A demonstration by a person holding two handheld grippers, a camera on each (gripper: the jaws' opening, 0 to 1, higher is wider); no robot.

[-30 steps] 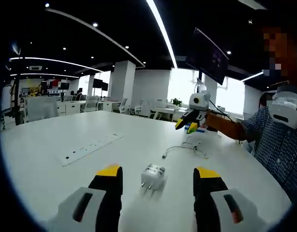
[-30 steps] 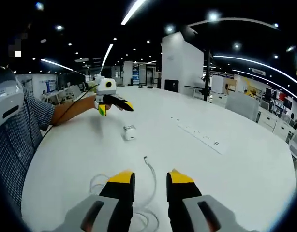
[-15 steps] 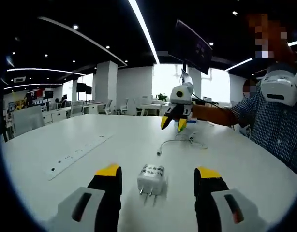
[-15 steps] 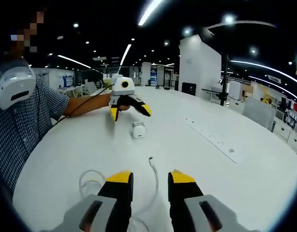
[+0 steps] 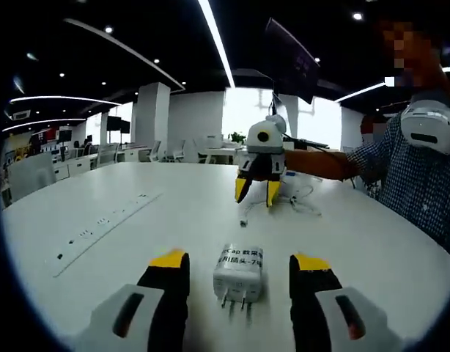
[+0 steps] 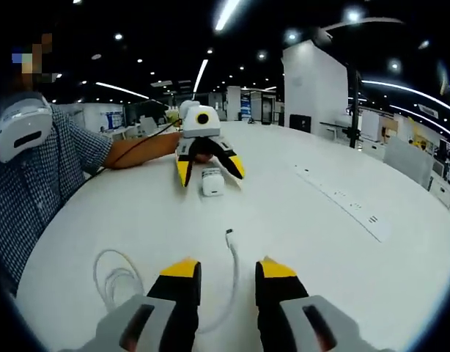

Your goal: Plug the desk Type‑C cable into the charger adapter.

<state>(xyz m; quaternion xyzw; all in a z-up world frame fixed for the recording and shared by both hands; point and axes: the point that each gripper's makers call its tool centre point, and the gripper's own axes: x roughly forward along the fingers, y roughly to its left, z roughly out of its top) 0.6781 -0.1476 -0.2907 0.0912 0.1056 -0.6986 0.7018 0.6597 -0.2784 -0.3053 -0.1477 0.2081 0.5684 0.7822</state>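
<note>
Left claw (image 5: pixel 238 268), jaws apart, has closed in to straddle the charger adapter (image 5: pixel 238 273), while the right claw (image 6: pixel 227 271) hangs parted over the cable's plug (image 6: pixel 229 233), grabs imminent.

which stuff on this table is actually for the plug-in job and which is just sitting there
For the job:
- charger adapter, lying between the left claw jaws
- Type-C cable, its free plug end ahead of the right claw, slack coiled beside it

Just lying about:
- power strip set along the table
- chairs and desks of the office behind
</note>
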